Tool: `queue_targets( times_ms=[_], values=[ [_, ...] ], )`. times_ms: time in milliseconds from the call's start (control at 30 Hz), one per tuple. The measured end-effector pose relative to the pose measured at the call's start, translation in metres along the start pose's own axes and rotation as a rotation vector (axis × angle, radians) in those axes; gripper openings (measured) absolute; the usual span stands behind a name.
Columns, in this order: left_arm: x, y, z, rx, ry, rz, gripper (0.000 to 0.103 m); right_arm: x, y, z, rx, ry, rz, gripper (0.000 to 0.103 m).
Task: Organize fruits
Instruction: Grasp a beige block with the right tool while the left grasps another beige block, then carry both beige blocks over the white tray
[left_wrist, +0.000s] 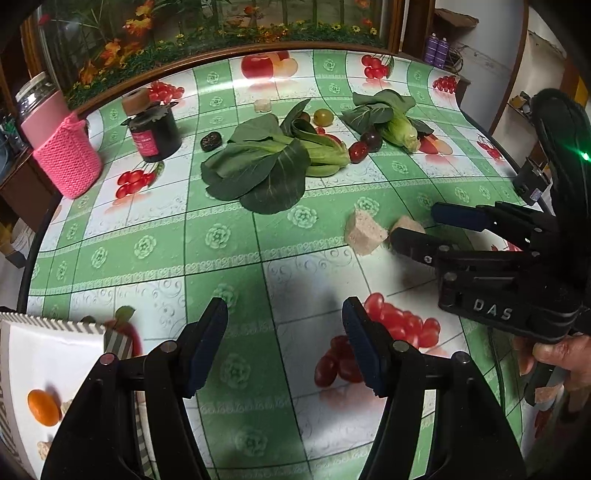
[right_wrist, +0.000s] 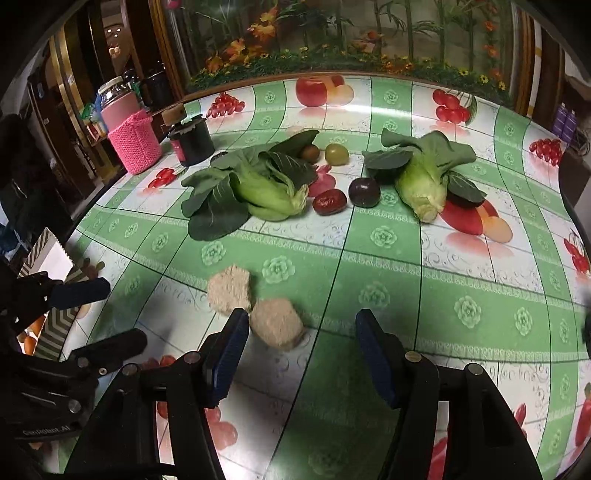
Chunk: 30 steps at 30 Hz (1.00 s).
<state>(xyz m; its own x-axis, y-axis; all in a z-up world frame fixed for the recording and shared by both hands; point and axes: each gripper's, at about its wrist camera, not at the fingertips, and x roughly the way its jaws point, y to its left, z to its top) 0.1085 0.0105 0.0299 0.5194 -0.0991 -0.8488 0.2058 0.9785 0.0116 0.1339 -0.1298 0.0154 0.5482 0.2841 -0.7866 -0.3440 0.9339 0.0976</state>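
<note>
Small fruits lie mid-table between two bok choy: a red jujube (right_wrist: 329, 202), a dark plum (right_wrist: 364, 192), a green fruit (right_wrist: 336, 154) and a brown one (right_wrist: 310, 152). In the left wrist view they show as the jujube (left_wrist: 358, 151), plum (left_wrist: 371, 140) and green fruit (left_wrist: 323, 116). A white box (left_wrist: 48, 354) with an orange fruit (left_wrist: 43, 403) sits at the lower left. My left gripper (left_wrist: 284, 345) is open and empty over the cloth. My right gripper (right_wrist: 303, 354) is open and empty, its left finger beside a tan cube (right_wrist: 276, 324).
Two bok choy (right_wrist: 258, 184) (right_wrist: 424, 177), a second tan cube (right_wrist: 229, 288), a black jar (right_wrist: 192, 142) and a pink knitted jar (right_wrist: 133, 142) stand on the green fruit-print tablecloth (right_wrist: 406, 258). A dark wrinkled fruit (left_wrist: 211, 141) lies by the black jar.
</note>
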Motion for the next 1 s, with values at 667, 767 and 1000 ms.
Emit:
queue_targets(
  times_ms=[667, 767, 1000],
  values=[
    [0.028, -0.033, 0.028, 0.029, -0.005, -0.052, 0.064, -0.029, -0.014, -0.03, 0.01, 0.016, -0.007, 0.03],
    [0.037, -0.035, 0.032, 0.016, 0.002, -0.061, 0.064, -0.029, -0.016, -0.038, 0.008, 0.016, -0.023, 0.03],
    [0.038, -0.032, 0.034, 0.029, -0.033, -0.079, 0.027, -0.032, -0.014, -0.042, 0.019, -0.002, -0.022, 0.03]
  ],
)
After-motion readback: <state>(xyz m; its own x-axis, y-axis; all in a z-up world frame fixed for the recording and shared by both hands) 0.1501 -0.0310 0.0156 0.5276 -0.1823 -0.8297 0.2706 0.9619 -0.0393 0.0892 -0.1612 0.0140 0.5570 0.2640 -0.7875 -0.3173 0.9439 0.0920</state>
